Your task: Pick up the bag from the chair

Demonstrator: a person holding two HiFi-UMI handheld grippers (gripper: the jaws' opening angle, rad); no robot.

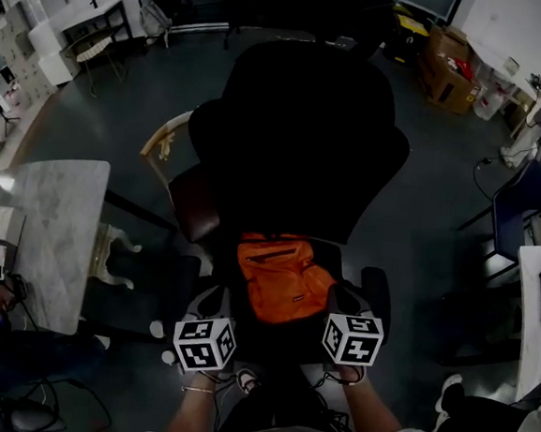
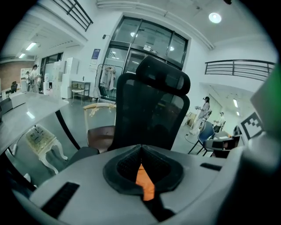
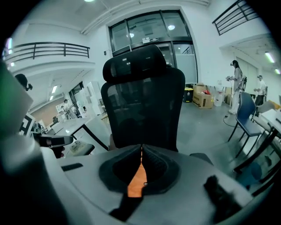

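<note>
A: Where is the bag?

B: The orange bag (image 1: pixel 282 279) lies on the seat of the black chair (image 1: pixel 302 128), just ahead of both tools and between them. A dark zip line shows on its upper face.

A: What is the left tool doing?

B: The left tool (image 2: pixel 140 150) has its jaws closed, the tips meeting in a thin line. A strip of the bag's orange shows through the narrow wedge between the jaws, just below the tips. From above, this tool sits at the bag's near left corner, its marker cube facing up.

A: And the right one?

B: It is much the same. The right tool (image 3: pixel 141 151) is closed tip to tip, with the same orange strip in the wedge between its jaws. It sits at the bag's near right corner, level with the left tool.

A: What stands in front of them?

B: The chair's tall mesh back and headrest rise straight ahead of each tool, beyond the bag.

A: Anything off to the sides?

B: Left of the left tool there is a pale marble tabletop (image 1: pixel 53 229). A wooden chair (image 1: pixel 194 208) with a brown seat stands ahead and left of that tool, beside the black chair. A blue chair (image 1: pixel 519 206) stands well to the right of the right tool. Cardboard boxes (image 1: pixel 448 71) sit on the grey floor, far ahead and to the right.
</note>
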